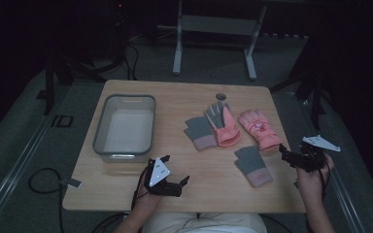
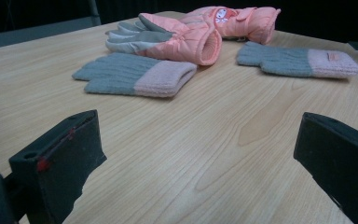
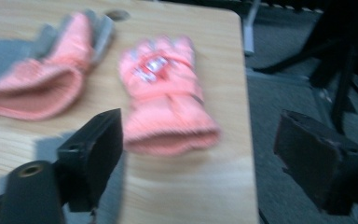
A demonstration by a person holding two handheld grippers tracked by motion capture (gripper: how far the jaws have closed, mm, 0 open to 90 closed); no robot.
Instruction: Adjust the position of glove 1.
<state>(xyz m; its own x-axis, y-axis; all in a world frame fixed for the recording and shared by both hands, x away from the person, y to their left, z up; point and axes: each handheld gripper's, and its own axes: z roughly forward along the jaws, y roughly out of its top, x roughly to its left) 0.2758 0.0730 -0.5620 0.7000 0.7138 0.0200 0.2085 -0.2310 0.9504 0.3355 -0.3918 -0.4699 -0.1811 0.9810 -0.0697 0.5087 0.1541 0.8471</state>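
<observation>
Both our jaws are wide open; right gripper [image 1: 285, 153] near the pink glove [image 3: 165, 95] could shove it off the right edge.

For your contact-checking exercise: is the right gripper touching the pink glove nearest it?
Apart. In the right gripper view, the right gripper has open jaws with bare table between them and the pink glove.

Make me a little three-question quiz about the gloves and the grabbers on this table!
1. How many gloves lie on the table?
2. True or false: a glove already lies inside the grey bin.
3. Which gripper is nearer the pink glove with the picture: A left gripper, B right gripper?

Key:
1. Four: two pink padded, two grey knitted.
2. False; they lie on the wood beside it.
3. B, its jaws open close by the cuff.
</observation>
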